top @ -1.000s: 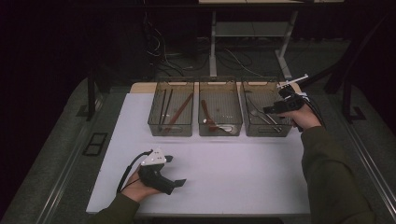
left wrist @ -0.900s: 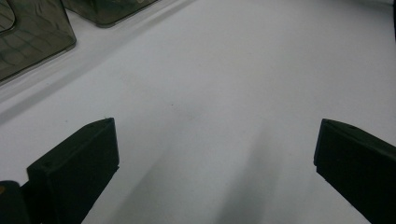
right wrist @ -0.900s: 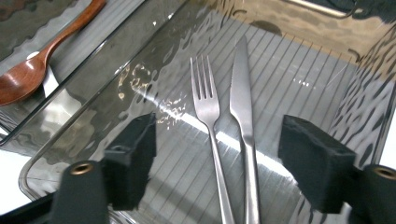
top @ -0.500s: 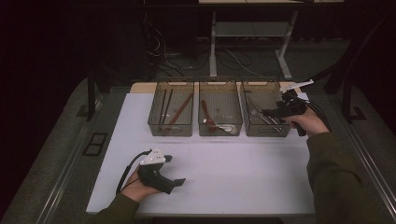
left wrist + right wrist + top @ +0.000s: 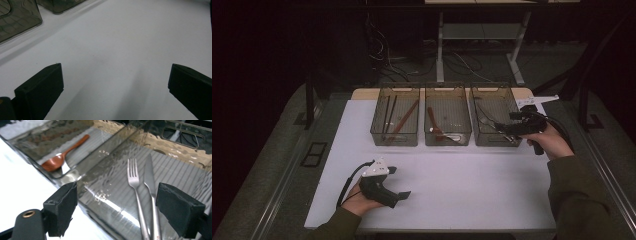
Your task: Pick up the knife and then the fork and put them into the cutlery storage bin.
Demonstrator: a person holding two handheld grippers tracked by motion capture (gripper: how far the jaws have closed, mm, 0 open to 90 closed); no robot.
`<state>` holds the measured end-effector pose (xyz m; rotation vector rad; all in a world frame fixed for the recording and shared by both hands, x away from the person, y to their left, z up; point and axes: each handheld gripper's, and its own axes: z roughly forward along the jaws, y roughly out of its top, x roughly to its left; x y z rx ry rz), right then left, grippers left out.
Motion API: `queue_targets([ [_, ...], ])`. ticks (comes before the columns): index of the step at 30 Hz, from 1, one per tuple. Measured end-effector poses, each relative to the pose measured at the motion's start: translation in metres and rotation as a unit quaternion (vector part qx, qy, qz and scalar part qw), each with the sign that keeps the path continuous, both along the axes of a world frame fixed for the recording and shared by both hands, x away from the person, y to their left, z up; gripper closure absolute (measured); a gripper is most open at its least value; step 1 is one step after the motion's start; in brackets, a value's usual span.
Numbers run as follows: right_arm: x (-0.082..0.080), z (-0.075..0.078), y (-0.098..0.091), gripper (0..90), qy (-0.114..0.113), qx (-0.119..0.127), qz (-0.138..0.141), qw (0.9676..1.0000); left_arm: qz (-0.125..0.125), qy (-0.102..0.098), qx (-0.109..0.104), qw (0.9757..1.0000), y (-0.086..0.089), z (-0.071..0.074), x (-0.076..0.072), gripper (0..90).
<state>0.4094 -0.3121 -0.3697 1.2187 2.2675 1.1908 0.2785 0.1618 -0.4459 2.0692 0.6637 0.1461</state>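
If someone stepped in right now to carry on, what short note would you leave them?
Right tongs: open, holding nothing, jaws just opened, at the near rim of the right bin.
Left tongs: open, holding nothing, low over the white table.
Things: fork and knife lie side by side in the right bin; a wooden spoon in the middle bin; sticks in the left bin.
Done: that cutlery looks sorted.
Left: no loose cutlery seen on the table; check before continuing.

Steel fork [image 5: 136, 195] and knife [image 5: 150, 192] lie flat, side by side and nearly touching, inside the clear right-hand bin [image 5: 492, 107], tips pointing toward its far wall.
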Motion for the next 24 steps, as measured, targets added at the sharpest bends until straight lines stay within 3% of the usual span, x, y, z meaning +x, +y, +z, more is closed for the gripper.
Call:
queue_targets([
  [14,-0.046,-0.005,0.014,16.1,-0.025,0.008,0.045,0.9986,-0.001,-0.006,-0.001,1.0000,0.001,0.002,-0.002,0.0],
  [24,-0.071,-0.019,0.015,16.0,-0.035,0.030,0.047,0.9978,-0.002,-0.008,-0.002,1.0000,0.002,0.003,-0.003,0.0],
])
